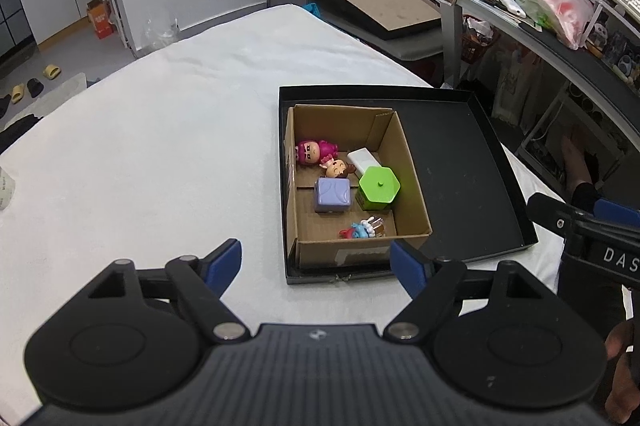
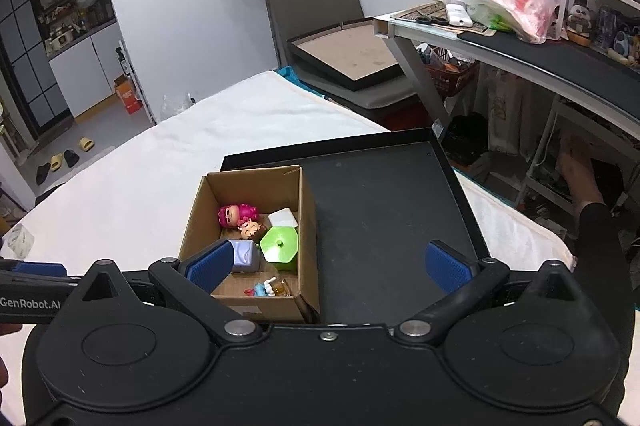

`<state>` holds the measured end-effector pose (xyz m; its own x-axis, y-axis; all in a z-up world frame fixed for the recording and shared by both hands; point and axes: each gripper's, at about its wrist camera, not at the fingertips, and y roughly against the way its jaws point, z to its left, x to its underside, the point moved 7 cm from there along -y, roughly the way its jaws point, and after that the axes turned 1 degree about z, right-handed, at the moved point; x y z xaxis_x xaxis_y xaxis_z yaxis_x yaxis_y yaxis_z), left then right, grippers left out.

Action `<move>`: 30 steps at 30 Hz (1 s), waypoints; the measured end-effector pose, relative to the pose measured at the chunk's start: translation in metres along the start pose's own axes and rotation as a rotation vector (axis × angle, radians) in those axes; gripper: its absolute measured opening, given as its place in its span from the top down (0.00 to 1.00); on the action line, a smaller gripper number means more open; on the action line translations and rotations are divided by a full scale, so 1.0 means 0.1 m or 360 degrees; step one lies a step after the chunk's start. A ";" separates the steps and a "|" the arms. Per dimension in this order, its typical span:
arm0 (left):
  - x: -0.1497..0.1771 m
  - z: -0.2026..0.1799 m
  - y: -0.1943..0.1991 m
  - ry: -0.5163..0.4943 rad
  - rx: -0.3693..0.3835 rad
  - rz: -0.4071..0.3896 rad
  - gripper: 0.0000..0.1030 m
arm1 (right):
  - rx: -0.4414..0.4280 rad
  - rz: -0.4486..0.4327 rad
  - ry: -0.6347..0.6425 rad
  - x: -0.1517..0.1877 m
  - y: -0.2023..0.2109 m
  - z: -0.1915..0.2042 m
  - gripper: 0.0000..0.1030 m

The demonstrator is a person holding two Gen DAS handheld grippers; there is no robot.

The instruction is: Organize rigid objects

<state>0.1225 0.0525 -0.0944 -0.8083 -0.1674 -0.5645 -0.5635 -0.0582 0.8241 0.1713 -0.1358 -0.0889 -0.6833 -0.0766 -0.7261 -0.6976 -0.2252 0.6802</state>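
Observation:
A brown cardboard box [image 1: 404,162] stands in the left part of a shallow black tray [image 1: 460,162] on a white-covered table. Inside lie a pink-haired figure [image 1: 314,151], a small brown-haired figure [image 1: 338,170], a white block [image 1: 364,159], a green hexagonal container [image 1: 379,188], a purple cube [image 1: 333,195] and a small blue-and-red toy [image 1: 362,229]. The same box [image 2: 308,226] and toys show in the right wrist view. My left gripper [image 1: 318,262] is open and empty, just before the tray's near edge. My right gripper [image 2: 328,264] is open and empty above the tray's near side.
The tray's right part [image 2: 384,210] is bare black. A grey chair with another black tray [image 1: 380,4] stands behind the table. A cluttered desk [image 1: 560,26] runs along the right. A tape roll [image 2: 18,240] lies at the table's left edge.

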 end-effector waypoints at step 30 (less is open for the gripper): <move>0.33 -0.10 0.53 0.0013 -0.0028 -0.0139 0.07 | 0.0066 -0.0089 0.0001 0.22 0.62 -0.23 0.00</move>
<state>0.0674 0.0342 -0.0685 -0.7548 -0.1690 -0.6338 -0.6285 -0.0900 0.7726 0.1178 -0.1737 -0.0646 -0.6429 -0.0656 -0.7632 -0.7430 -0.1885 0.6421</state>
